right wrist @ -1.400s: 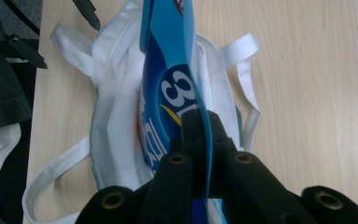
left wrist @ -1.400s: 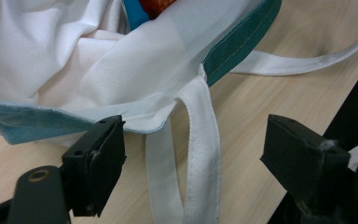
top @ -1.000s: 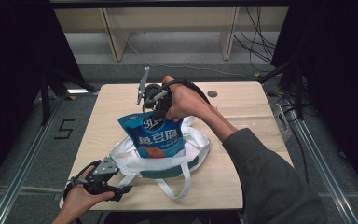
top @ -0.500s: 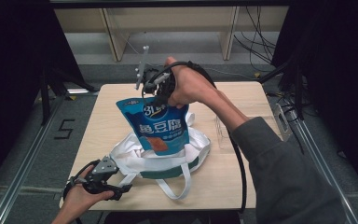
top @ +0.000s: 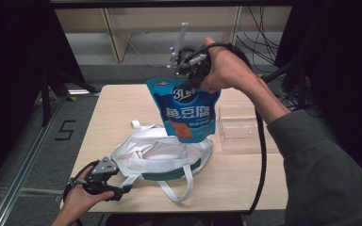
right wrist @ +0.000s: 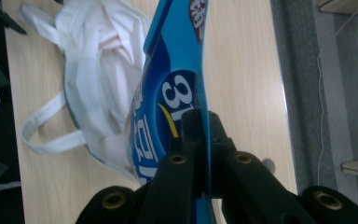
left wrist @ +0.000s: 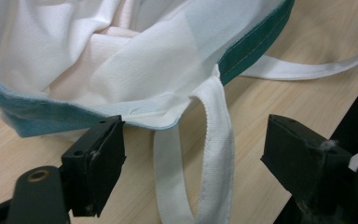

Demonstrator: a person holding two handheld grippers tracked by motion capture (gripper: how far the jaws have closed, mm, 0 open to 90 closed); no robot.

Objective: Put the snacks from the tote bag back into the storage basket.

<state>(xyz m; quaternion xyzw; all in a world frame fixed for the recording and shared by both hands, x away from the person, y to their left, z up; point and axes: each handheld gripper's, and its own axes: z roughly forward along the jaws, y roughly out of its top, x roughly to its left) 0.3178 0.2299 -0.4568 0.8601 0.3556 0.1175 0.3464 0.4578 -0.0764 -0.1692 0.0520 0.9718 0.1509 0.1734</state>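
A blue snack pouch (top: 186,113) with white lettering hangs upright above the white tote bag (top: 155,155), its bottom edge just over the bag's opening. My right gripper (top: 191,70) is shut on the pouch's top edge; in the right gripper view the pouch (right wrist: 172,88) is pinched edge-on between the jaws (right wrist: 200,126). My left gripper (top: 118,190) rests at the table's front left, open. In the left gripper view one white strap (left wrist: 214,140) lies between the spread jaws, with the bag's rim (left wrist: 121,60) just beyond.
A clear plastic box (top: 238,127) stands on the wooden table (top: 122,103) to the right of the bag. A second strap loop (top: 176,188) reaches toward the front edge. Cables trail off the table's right side.
My right gripper has lifted the blue pouch higher, from inside the bag to above its opening. The left gripper has stayed put.
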